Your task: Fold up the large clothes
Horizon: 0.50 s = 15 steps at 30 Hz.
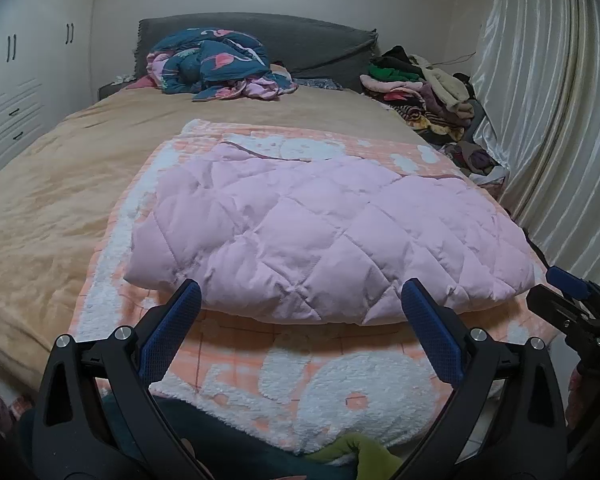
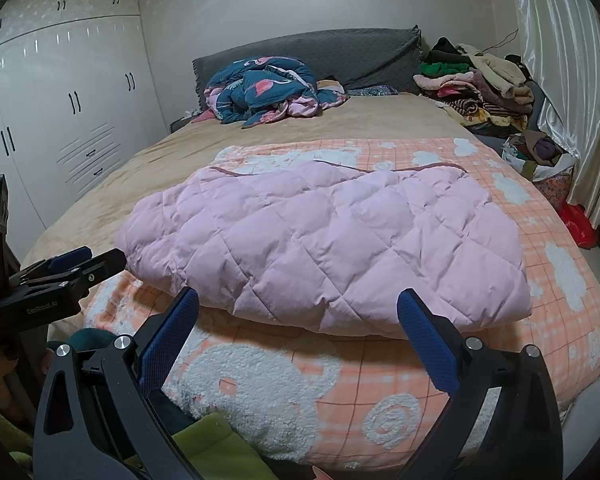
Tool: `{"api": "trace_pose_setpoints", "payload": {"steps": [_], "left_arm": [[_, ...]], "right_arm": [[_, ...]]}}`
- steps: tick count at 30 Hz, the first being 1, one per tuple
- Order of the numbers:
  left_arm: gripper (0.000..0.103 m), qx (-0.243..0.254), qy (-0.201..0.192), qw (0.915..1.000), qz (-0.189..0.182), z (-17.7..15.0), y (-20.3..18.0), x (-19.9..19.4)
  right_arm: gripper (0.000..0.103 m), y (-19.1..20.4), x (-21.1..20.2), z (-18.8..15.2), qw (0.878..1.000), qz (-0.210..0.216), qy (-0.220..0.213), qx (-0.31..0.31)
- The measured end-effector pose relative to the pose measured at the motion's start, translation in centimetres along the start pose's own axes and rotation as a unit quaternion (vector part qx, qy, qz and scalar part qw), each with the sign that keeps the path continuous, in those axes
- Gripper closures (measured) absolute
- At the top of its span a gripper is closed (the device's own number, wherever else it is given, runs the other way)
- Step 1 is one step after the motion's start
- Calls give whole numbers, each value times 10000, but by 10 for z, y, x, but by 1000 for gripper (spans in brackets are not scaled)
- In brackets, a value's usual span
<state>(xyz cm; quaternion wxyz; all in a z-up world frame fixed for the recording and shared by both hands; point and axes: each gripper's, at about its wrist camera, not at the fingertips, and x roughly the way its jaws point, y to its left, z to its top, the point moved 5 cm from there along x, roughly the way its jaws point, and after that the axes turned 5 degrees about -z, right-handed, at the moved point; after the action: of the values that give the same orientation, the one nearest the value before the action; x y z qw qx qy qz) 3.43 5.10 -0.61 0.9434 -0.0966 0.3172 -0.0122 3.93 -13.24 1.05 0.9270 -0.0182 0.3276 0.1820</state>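
The pink quilted garment (image 1: 320, 232) is seen lying in the middle of both frames, already doubled over into a thick, roughly rectangular bundle with its folded edge toward the cameras; it is judged that at least one fold has been made, and that a further fold or some smoothing may be left, since the bundle is broad and puffy; no sleeves or loose ends can be made out. It is spread upon a peach-and-white fleece blanket (image 1: 324, 384), which is laid over the tan bed cover (image 1: 60, 200). The left gripper (image 1: 300, 300) is held just short of the near edge, its fingers (image 1: 176, 332) spread wide with nothing between them; the right gripper (image 2: 296, 308) is held likewise, wide apart and empty. A crumpled blue-and-pink duvet (image 2: 264, 88) is seen at upper centre by the headboard; a heap of clothes (image 2: 480, 84) at upper right appears unfolded and is taken as work remaining.
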Motion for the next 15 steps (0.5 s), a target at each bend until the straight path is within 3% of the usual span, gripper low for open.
{"api": "trace_pose_setpoints", "payload": {"steps": [15], "left_arm": [[9, 12, 12, 10000, 4, -1, 0, 0]], "right_arm": [[4, -2, -1, -1, 10000, -30, -24, 11]]}}
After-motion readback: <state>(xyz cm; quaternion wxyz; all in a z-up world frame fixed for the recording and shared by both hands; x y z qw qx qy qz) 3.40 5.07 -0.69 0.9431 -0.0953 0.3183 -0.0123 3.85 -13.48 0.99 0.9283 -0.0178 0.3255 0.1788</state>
